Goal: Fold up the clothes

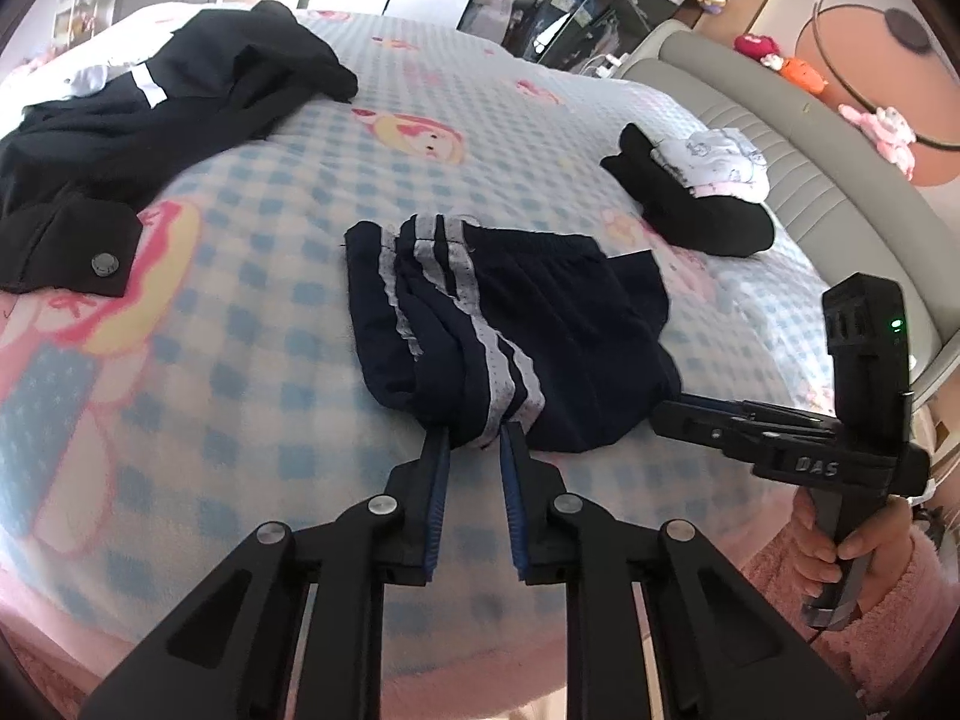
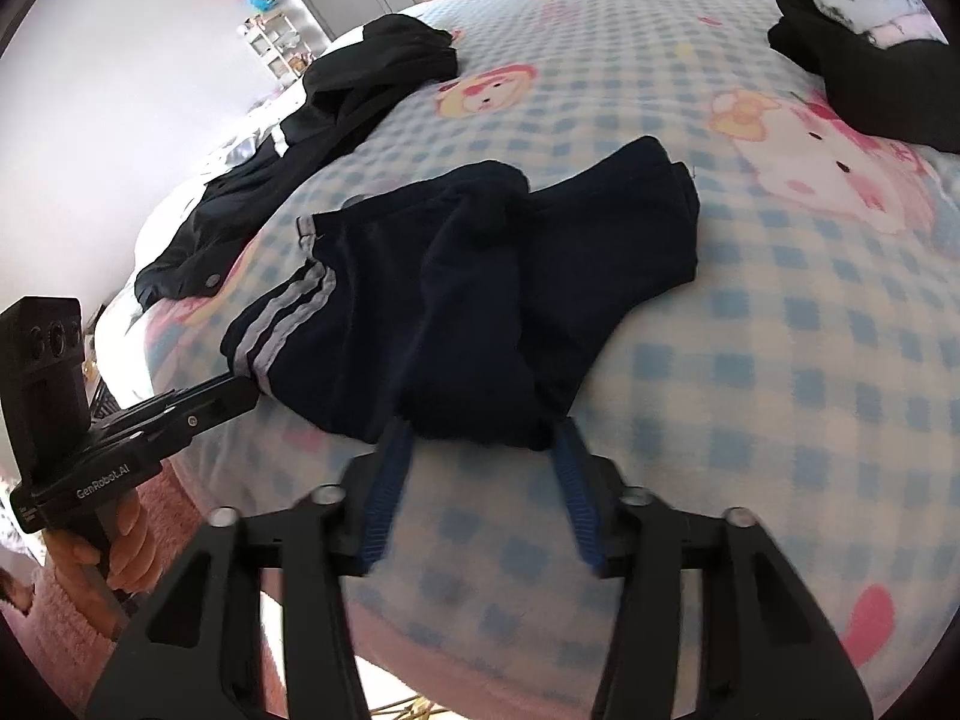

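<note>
Jaws on the left gripper (image 1: 475, 438) are pinched down narrow on the near striped edge of the navy shorts (image 1: 516, 336), with a bunch of cloth caught between the blue pads. On the right gripper (image 2: 483, 438) the jaws are spread a good bit wider, and the plain navy edge of the same shorts (image 2: 480, 300) is draped over both tips, so the tips are hidden and it can't be told whether anything is actually pinched there.

The shorts are found crumpled in the middle of the bed (image 1: 252, 324), near its front edge, with white side stripes showing on the left half. Only the fingers of the right hand (image 1: 864, 546) are seen around the handle, the rest being cut off by a fluffy pink sleeve; same story for the left hand (image 2: 123, 546) in the right wrist view.

Beyond the shorts to the left, a black garment (image 1: 150, 120) with a snap button is sprawled out, partly cut off by the frame edge. Beyond the shorts to the right, a black folded item (image 1: 690, 204) is seen with a small white printed piece (image 1: 720, 162) on top; what those are can't be made out.

The bed is covered with a blue-and-white checked blanket with pink cartoon figures. A grey padded headboard (image 1: 798, 138) is seen past the folded pile, with blurry plush toys (image 1: 882, 126) above it.
</note>
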`<action>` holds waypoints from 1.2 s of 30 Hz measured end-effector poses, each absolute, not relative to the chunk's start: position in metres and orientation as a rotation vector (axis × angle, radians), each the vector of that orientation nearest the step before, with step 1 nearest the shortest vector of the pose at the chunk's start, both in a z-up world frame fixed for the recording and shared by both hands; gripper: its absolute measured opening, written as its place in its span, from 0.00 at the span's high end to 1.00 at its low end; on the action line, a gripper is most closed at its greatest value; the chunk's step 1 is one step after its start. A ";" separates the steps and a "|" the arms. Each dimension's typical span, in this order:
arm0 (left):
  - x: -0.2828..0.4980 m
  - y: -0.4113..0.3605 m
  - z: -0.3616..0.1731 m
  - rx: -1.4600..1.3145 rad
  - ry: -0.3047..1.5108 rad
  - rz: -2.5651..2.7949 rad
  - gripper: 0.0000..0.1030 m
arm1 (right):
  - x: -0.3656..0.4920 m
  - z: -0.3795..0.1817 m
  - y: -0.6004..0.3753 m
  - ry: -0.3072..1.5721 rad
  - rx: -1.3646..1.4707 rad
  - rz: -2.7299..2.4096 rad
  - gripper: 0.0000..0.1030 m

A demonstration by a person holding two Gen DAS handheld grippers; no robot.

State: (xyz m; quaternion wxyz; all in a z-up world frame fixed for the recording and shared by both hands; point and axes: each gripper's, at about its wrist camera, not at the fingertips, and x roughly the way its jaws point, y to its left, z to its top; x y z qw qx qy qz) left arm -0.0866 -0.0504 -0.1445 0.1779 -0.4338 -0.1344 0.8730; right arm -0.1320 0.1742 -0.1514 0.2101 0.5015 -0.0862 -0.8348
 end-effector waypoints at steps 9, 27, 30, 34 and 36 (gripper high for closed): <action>-0.102 -0.039 -0.148 -1.229 -0.313 2.476 0.92 | -0.137 -0.161 0.178 -0.264 1.419 -2.325 0.57; -0.091 -0.067 -0.138 -1.244 -0.422 2.588 0.94 | -0.138 -0.164 0.169 -0.286 1.385 -2.304 0.90; -0.091 -0.067 -0.141 -1.258 -0.410 2.611 0.94 | -0.136 -0.162 0.172 -0.252 1.390 -2.335 0.91; -0.089 -0.071 -0.138 -1.237 -0.428 2.622 0.94 | -0.136 -0.154 0.184 -0.252 1.401 -2.410 0.92; -0.087 -0.074 -0.134 -1.202 -0.466 2.608 0.94 | -0.137 -0.150 0.189 -0.269 1.408 -2.417 0.91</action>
